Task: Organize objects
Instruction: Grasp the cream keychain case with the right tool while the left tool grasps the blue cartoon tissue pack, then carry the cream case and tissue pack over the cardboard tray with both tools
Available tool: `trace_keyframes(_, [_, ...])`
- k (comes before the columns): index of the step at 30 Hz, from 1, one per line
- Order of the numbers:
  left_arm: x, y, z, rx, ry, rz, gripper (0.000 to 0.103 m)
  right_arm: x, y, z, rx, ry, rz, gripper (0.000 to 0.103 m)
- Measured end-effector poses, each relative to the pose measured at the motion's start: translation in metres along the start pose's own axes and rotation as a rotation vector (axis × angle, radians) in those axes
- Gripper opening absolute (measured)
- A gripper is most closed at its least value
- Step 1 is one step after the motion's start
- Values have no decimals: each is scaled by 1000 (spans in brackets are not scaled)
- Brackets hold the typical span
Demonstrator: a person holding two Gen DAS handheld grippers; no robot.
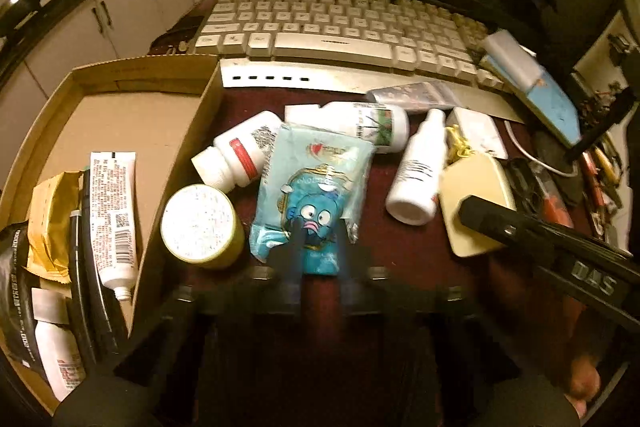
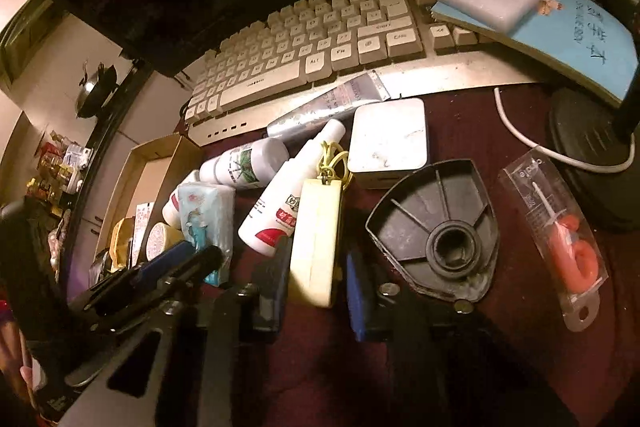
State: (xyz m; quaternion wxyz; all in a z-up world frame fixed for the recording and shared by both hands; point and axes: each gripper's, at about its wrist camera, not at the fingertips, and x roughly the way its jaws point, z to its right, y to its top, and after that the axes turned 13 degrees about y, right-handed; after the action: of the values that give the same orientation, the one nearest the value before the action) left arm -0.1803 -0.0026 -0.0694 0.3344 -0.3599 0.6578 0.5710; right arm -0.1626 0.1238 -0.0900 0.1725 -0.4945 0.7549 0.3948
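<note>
Because loose toiletries are being gathered off the desk, a cardboard box (image 1: pixel 120 115) has been set at the left edge, just beside the clutter, and a tube (image 1: pixel 114 211), a gold packet (image 1: pixel 48 223) and other small items already lie in it. Behind the pile, a keyboard (image 1: pixel 332 27) takes up the back of the dark red desktop (image 1: pixel 400 247), so the bottles are crowded together in front of it.

A blue tissue pack (image 1: pixel 316 187) lies across the white bottles, and the left gripper (image 1: pixel 320 259) is clenched on its near end, judged ready for a lift toward the box.

The right gripper (image 2: pixel 316 267) is seen nipping a cream-coloured flat case (image 2: pixel 316 239) by its narrow sides, its blue pads against both edges.
</note>
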Motion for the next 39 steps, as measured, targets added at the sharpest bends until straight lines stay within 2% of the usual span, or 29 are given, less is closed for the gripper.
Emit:
trace_keyframes(3, [-3,-6,1,22,-4,-7,0,0,-2,0,-2,7,-2,19])
trace_keyframes(8, [-17,-26,-4,9,-96,-35,0,-3,-8,-1,-11,20,-10,19])
trace_keyframes(13, [-30,-30,-15,-45,-147,-13,0,-6,-13,0,-13,26,-10,19])
trace_keyframes(16, [-26,-22,-19,-67,-96,-5,25,-7,-13,1,-2,33,-6,19])
trace_keyframes(17, [-24,-19,-19,-64,-81,10,45,-7,-14,1,-3,33,-6,19])
trace_keyframes(18, [-21,-17,-17,-52,-70,17,53,-8,-15,1,-4,32,-5,19])
trace_keyframes(23, [-5,-7,-14,-43,-55,-5,53,-8,-15,1,-2,36,-3,19])
trace_keyframes(28, [16,0,-10,-60,-107,-79,53,-9,-14,0,-10,37,0,19])
trace_keyframes(31, [15,6,-11,-84,-168,-87,51,-11,-13,2,-9,35,2,19])
trace_keyframes(32, [14,7,-10,-87,-177,-90,35,-11,-13,3,-4,39,1,19])
trace_keyframes(33, [15,7,-9,-84,-173,-96,24,-12,-13,3,-4,38,2,19])
trace_keyframes(34, [16,7,-8,-84,-176,-106,23,-12,-13,4,-4,37,4,19])
trace_keyframes(35, [16,7,-8,-89,-184,-108,17,-12,-12,4,-2,39,5,19])
trace_keyframes(36, [15,7,-9,-95,-192,-107,14,-12,-12,5,-1,40,5,19])
trace_keyframes(39, [5,3,-12,-102,-157,-72,11,-12,-12,5,0,41,5,19])
